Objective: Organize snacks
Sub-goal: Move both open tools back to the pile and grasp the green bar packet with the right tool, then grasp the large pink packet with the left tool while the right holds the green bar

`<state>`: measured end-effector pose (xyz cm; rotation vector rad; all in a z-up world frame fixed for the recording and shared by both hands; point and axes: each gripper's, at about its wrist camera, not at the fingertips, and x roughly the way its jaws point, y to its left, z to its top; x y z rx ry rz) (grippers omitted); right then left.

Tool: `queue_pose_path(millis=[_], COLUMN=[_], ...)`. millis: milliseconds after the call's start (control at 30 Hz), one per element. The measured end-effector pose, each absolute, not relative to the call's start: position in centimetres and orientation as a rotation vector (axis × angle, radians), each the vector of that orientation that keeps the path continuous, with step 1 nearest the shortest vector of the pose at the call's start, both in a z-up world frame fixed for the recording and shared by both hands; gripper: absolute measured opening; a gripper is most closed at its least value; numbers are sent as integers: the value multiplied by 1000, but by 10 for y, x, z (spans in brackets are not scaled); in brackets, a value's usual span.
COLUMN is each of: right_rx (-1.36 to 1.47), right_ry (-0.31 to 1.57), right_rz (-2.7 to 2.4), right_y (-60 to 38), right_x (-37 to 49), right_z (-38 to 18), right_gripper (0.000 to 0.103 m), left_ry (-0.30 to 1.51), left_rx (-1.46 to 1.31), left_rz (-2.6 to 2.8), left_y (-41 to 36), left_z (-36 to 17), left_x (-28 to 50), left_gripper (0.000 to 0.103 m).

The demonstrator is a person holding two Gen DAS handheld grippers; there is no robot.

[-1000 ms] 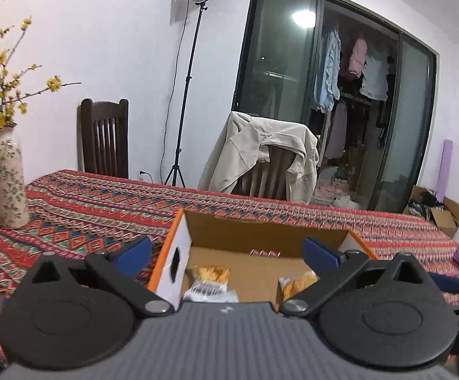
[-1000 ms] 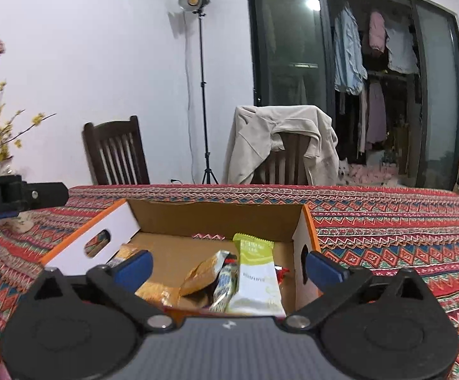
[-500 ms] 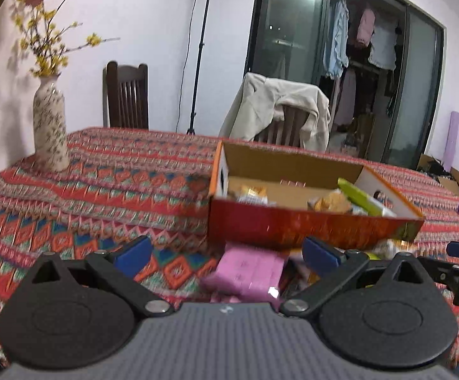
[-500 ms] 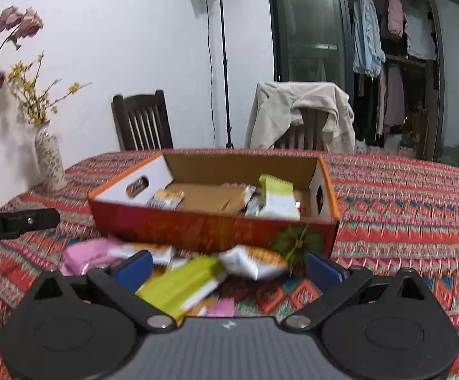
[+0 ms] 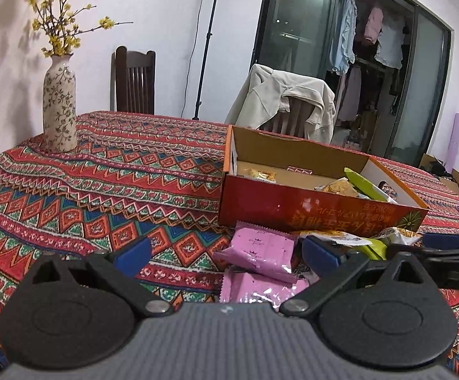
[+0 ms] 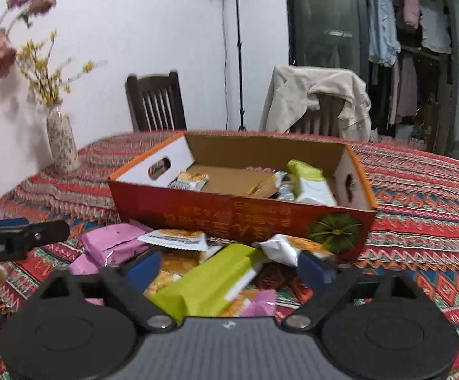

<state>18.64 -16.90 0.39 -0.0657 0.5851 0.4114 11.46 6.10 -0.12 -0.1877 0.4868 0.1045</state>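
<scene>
Snacks in crinkly wrappers lie heaped on the patterned red counter (image 5: 109,171) just in front of the open red-and-orange cardboard box (image 6: 239,218): flat pink packets (image 5: 258,250), a long lime-green bar (image 6: 207,281), white-and-orange bags (image 6: 172,239). More wrapped snacks sit inside the box. Left gripper (image 5: 226,250) hovers before the box over the pink packets, fingers wide, holding nothing. Right gripper (image 6: 228,264) hangs over the green bar, fingers wide too. A floral ceramic vase (image 5: 59,107) stands well left of the box
</scene>
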Motion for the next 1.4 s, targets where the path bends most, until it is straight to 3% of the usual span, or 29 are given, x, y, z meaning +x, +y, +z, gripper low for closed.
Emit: queue_pose_path(millis=[100,233,500,700,1133,1400], right_rx=[-96,-87,-207,-257,-72,-5], right_ry=[668,715,700,680,499,489], right_rz=[419,425,382,381,438,426], right_y=[-153,-152,-170,-166,-194,-208], right_x=[202,205,188,186,160,166], right_z=[-5,-16,-17,-22,5,1], right_gripper=[52,53,39,33,33,33], left_ry=[488,494,510,529,645,716], left_rx=[-193,-203,-223,-202,-152,-90], left_rz=[110,123,115,91,82,56], left_y=[65,73,76,65,47,23], left_z=[-2,-5,-10,-12,-27,-39], left_x=[112,111,113,116,129,142], left_gripper=[103,103,103,103,103,103])
